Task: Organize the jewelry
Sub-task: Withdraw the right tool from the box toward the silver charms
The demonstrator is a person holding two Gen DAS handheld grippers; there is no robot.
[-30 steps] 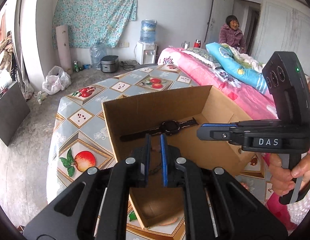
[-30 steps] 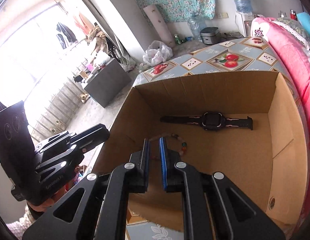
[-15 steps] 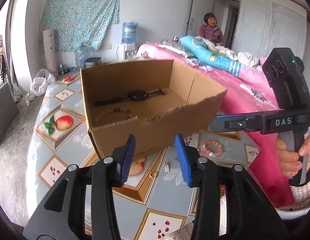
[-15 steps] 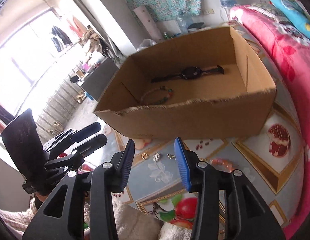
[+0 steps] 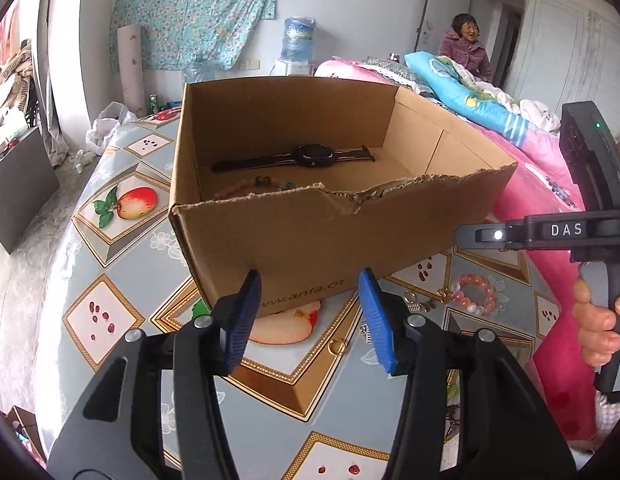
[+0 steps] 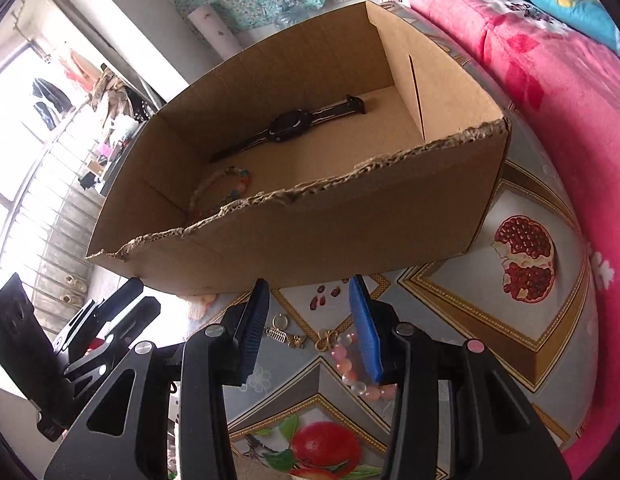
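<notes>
Left wrist view: we held the left gripper (image 5: 305, 316) about half open with nothing between its jaws, which had just been opening. The cardboard box (image 5: 310, 236) stood just ahead, holding the watch (image 5: 316, 155) and a bead string (image 5: 249, 185). A gold ring (image 5: 336, 347) lay on the tablecloth (image 5: 109, 320) between the fingertips.

Right wrist view: the right gripper (image 6: 310, 320), also part open and empty, hung over the pink bead bracelet (image 6: 352, 372) and small gold charms (image 6: 310, 336). We judged it best to centre each piece before closing, then lift clear of the torn rim.
</notes>
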